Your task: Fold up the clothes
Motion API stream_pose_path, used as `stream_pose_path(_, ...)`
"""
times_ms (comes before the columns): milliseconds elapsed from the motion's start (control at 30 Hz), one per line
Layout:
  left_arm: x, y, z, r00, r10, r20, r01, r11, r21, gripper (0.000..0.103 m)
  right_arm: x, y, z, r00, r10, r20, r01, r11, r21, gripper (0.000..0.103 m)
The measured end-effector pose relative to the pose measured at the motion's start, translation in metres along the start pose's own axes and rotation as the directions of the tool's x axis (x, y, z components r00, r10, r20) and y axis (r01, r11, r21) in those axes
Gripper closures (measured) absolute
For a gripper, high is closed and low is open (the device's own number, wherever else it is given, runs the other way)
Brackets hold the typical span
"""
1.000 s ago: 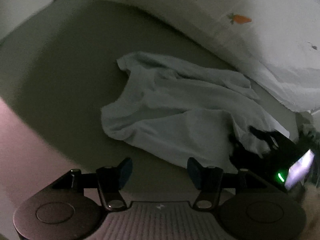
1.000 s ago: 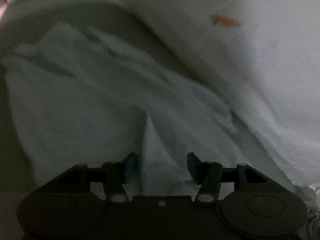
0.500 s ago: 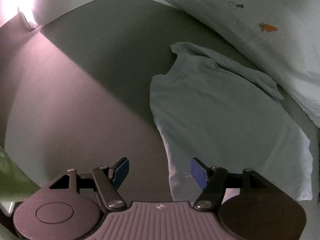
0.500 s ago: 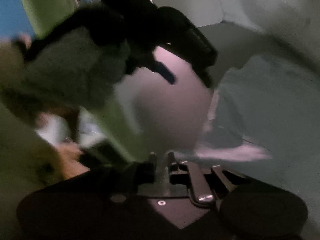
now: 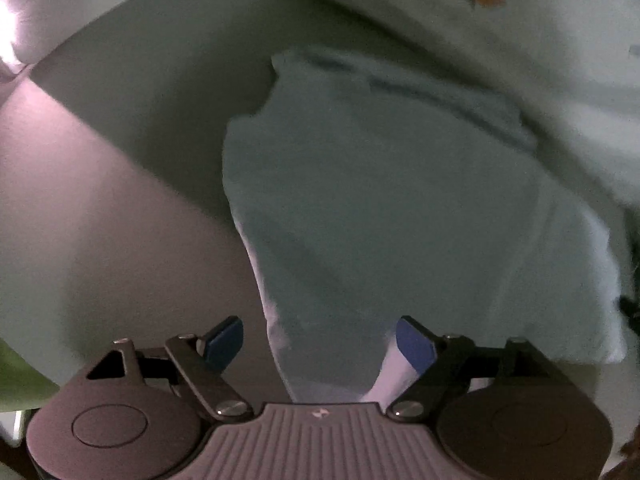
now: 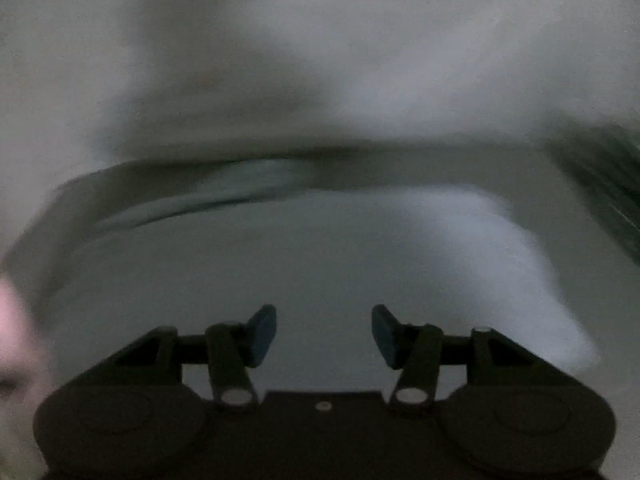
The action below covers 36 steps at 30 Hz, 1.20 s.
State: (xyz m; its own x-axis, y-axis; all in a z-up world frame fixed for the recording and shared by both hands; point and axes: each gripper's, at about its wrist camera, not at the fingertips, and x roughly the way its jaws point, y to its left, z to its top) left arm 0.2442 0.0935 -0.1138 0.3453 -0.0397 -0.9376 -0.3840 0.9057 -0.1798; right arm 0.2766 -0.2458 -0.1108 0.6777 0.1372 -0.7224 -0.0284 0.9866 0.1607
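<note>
Left wrist view: my left claw is released, pads wide apart, over the near corner of the pale garment. The garment lies spread flat on the grey bed, its far edge against a white printed blanket.

Right wrist view: blurry. My right claw is released, empty, just above the pale garment.
</note>
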Motion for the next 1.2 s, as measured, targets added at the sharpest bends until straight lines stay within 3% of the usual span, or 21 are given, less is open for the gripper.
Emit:
stream_pose_path(67,0.014,-0.006,-0.01,0.999,0.01,-0.043,-0.008,0.999,0.042,0.019,0.004,-0.056,-0.009,0.991,-0.134,-0.032,0.137,0.967,0.214,0.045)
stream_pose_path(167,0.041,-0.013,-0.029,0.991,0.023,-0.132,-0.015,0.998,0.063,0.019,0.012,-0.118,-0.031,0.972,-0.218,-0.09,0.236,0.88,0.412,0.043)
stream_pose_path(233,0.051,-0.014,-0.039,0.989,0.023,-0.149,-0.014,0.998,0.058,0.018,0.025,-0.137,-0.039,0.973,-0.207,-0.103,0.231,0.844,0.484,0.042)
stream_pose_path(367,0.058,-0.019,-0.052,0.994,0.049,-0.1,-0.045,0.998,0.041,0.019,0.053,-0.151,-0.048,0.994,-0.096,-0.056,0.111,0.805,0.583,0.044)
stream_pose_path(400,0.057,-0.022,-0.055,0.995,0.075,-0.072,-0.072,0.996,0.042,0.028,0.054,-0.154,-0.047,0.996,-0.078,-0.046,0.091,0.802,0.59,0.059)
stream_pose_path(433,0.056,-0.026,-0.057,0.993,0.107,-0.045,-0.105,0.993,0.049,0.046,0.054,-0.151,-0.044,0.998,-0.063,-0.029,0.068,0.81,0.582,0.085)
stream_pose_path(467,0.053,-0.029,-0.059,0.993,0.118,-0.014,-0.118,0.991,0.056,0.063,0.054,-0.148,-0.041,0.999,-0.048,-0.012,0.046,0.818,0.573,0.096)
stream_pose_path(500,0.049,-0.032,-0.06,0.993,0.118,0.009,-0.119,0.991,0.062,0.1,0.054,-0.145,-0.037,0.999,-0.032,0.005,0.023,0.826,0.563,0.1)
stream_pose_path(533,0.046,-0.033,-0.059,0.987,0.158,0.015,-0.159,0.985,0.06,0.103,0.054,-0.142,-0.034,1.0,-0.016,0.022,0.001,0.833,0.553,0.101)
stream_pose_path(567,0.042,-0.031,-0.059,0.983,0.182,0.018,-0.183,0.982,0.045,0.103,0.04,-0.138,-0.032,0.999,-0.001,0.054,-0.028,0.847,0.531,0.101)
stream_pose_path(700,0.01,-0.009,-0.067,0.985,0.167,0.04,-0.164,0.984,-0.063,0.103,-0.019,-0.134,-0.03,0.995,0.016,0.1,-0.063,0.871,0.488,0.101)
stream_pose_path(800,-0.01,0.009,-0.079,0.98,0.193,0.048,-0.188,0.977,-0.103,0.103,-0.051,-0.135,-0.046,0.998,0.015,0.056,-0.039,0.883,0.467,0.101)
stream_pose_path(867,-0.009,0.021,-0.087,0.978,0.209,0.022,-0.205,0.969,-0.137,0.103,-0.042,-0.134,-0.063,0.998,-0.012,-0.058,0.035,0.907,0.419,0.101)
stream_pose_path(933,-0.004,0.025,-0.092,0.974,0.227,0.002,-0.225,0.965,-0.133,0.103,-0.034,-0.133,-0.08,0.985,-0.045,-0.169,0.104,0.926,0.363,0.1)
stream_pose_path(1067,-0.006,0.023,-0.089,0.969,0.249,0.004,-0.247,0.964,-0.095,0.102,-0.025,-0.14,-0.092,0.951,-0.03,-0.307,0.151,0.913,0.38,0.099)
stream_pose_path(1167,-0.011,0.023,-0.081,0.964,0.265,0.0,-0.264,0.96,-0.095,0.095,-0.034,-0.14,-0.07,0.954,-0.114,-0.276,0.205,0.923,0.325,0.084)
stream_pose_path(1200,-0.015,0.02,-0.075,0.962,0.272,0.021,-0.269,0.959,-0.085,0.083,-0.039,-0.14,-0.06,0.959,-0.141,-0.247,0.216,0.926,0.308,0.065)
